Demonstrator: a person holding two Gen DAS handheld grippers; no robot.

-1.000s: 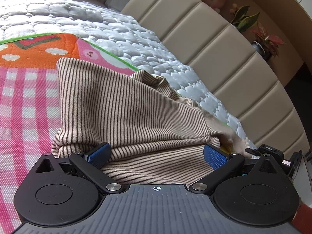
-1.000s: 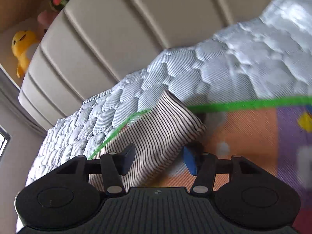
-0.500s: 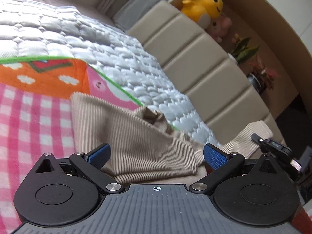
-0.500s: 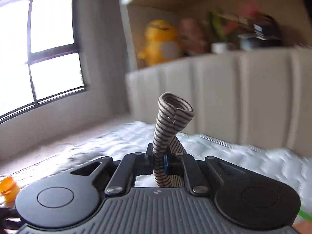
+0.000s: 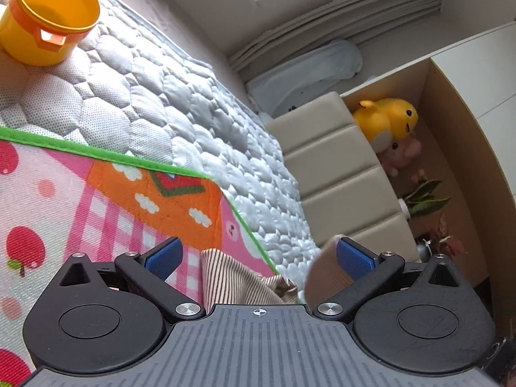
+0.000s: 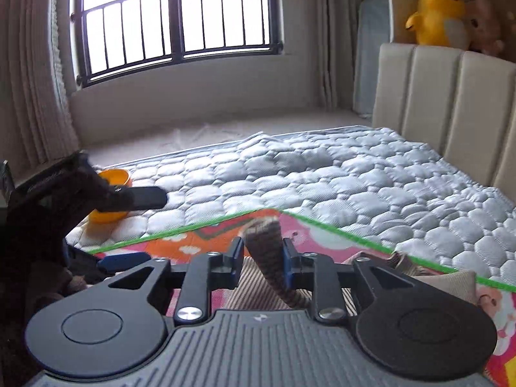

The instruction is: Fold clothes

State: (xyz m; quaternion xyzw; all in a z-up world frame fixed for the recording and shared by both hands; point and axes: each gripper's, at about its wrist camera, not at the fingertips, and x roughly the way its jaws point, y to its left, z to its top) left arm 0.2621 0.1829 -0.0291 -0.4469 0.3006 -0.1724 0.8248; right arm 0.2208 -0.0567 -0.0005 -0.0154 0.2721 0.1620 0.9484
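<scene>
The beige brown-striped top [image 6: 254, 290] lies on the colourful play mat [image 6: 193, 245]. One striped sleeve [image 6: 267, 251] stands up between the jaws of my right gripper [image 6: 262, 258], above the body of the top. Those jaws are opening, and the sleeve leans on the right pad with a slit of room at the left. In the left wrist view, my left gripper [image 5: 258, 251] is wide open with nothing between its fingers. A corner of the top [image 5: 232, 280] shows just below it, with the blurred sleeve [image 5: 322, 277] beside the right finger. My left gripper [image 6: 135, 229] also appears dark at the left of the right wrist view.
An orange-yellow cup [image 5: 48, 22] stands on the grey quilted mattress [image 5: 161, 96] beyond the mat's green edge. A padded beige headboard [image 6: 451, 113] runs along the right. Plush toys [image 6: 438, 13] sit on the shelf behind it. A barred window [image 6: 177, 22] faces the bed.
My right gripper closed on the sleeve, lifted it and swung it over the top; its jaws now stand apart. My left gripper pulled back from the top and rolled, staying open.
</scene>
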